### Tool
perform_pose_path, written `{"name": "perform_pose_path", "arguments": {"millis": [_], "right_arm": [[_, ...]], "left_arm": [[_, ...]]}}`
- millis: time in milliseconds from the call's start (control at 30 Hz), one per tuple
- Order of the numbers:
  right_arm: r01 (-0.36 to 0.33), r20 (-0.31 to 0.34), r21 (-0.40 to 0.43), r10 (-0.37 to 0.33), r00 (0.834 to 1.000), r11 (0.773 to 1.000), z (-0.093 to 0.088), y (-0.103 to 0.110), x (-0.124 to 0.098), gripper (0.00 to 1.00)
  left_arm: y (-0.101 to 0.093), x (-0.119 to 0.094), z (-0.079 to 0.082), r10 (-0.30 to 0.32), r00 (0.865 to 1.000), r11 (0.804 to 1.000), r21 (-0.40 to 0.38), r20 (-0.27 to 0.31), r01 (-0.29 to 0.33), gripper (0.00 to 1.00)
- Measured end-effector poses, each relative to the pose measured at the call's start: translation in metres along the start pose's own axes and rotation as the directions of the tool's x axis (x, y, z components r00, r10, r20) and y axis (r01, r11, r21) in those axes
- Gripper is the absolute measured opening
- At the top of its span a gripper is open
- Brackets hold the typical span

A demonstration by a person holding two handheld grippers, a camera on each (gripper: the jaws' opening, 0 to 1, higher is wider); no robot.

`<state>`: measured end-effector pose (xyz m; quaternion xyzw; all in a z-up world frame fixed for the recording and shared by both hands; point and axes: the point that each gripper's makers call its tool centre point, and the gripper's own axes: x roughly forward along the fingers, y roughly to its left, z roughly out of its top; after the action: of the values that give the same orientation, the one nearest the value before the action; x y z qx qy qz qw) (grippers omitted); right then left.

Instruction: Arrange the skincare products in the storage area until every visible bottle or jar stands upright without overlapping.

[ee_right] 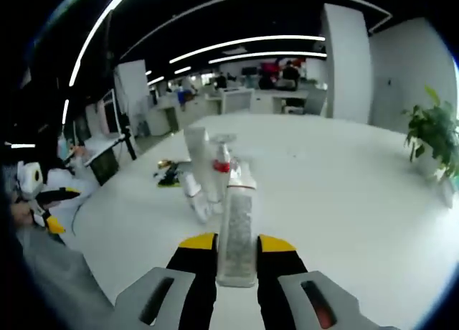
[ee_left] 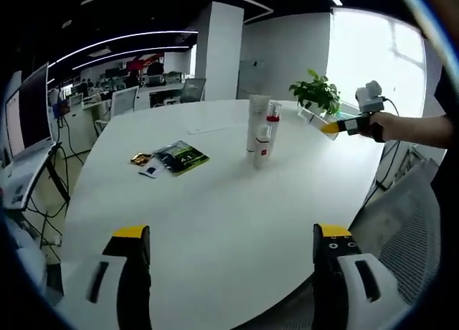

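Right gripper [ee_right: 236,245]: jaws closed narrowly on 1 clear bottle [ee_right: 237,229], held upright above the table [ee_right: 344,201]. Left gripper [ee_left: 233,237]: jaws wide apart, holding nothing, above the near table edge. Remaining bottles [ee_left: 261,133] stand grouped mid-table, sachets [ee_left: 172,158] lying nearby.

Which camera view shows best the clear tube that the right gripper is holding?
The right gripper view: the clear tube with a white cap stands close between the jaws of the right gripper, shut on it. In the left gripper view the tube is small and far, sticking out from the right gripper near the green potted plant.
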<state>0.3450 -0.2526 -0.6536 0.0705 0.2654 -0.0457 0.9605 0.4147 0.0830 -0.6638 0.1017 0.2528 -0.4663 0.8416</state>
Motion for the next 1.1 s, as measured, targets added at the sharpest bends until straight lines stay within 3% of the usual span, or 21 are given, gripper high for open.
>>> {"name": "perform_pose_path", "arguments": {"millis": [100, 267, 367, 667, 833, 1100], "right_arm": [[-0.031, 0.016, 0.005, 0.031, 0.999, 1.000, -0.001, 0.015, -0.004, 0.12], [-0.079, 0.041, 0.008, 0.079, 0.996, 0.997, -0.001, 0.033, -0.009, 0.12], [-0.115, 0.062, 0.010, 0.114, 0.992, 0.993, -0.001, 0.048, -0.012, 0.12], [-0.195, 0.087, 0.011, 0.194, 0.977, 0.981, -0.007, 0.085, -0.015, 0.12], [-0.249, 0.118, 0.019, 0.245, 0.962, 0.968, -0.004, 0.110, -0.017, 0.12], [-0.338, 0.163, 0.020, 0.331, 0.930, 0.941, 0.004, 0.150, -0.023, 0.12]], "left_arm": [[-0.005, 0.000, 0.009, -0.022, 0.999, 0.998, -0.050, 0.034, 0.024, 0.89], [-0.009, -0.001, 0.020, -0.048, 0.998, 0.998, -0.041, 0.043, 0.050, 0.88], [-0.014, -0.001, 0.033, -0.077, 0.994, 0.994, -0.072, 0.077, 0.082, 0.89], [-0.026, 0.001, 0.033, -0.116, 0.991, 0.992, -0.051, 0.059, 0.119, 0.89], [-0.036, 0.003, 0.039, -0.142, 0.988, 0.989, -0.033, 0.059, 0.144, 0.90], [-0.056, 0.005, 0.069, -0.214, 0.966, 0.965, -0.121, 0.147, 0.233, 0.93]]}}
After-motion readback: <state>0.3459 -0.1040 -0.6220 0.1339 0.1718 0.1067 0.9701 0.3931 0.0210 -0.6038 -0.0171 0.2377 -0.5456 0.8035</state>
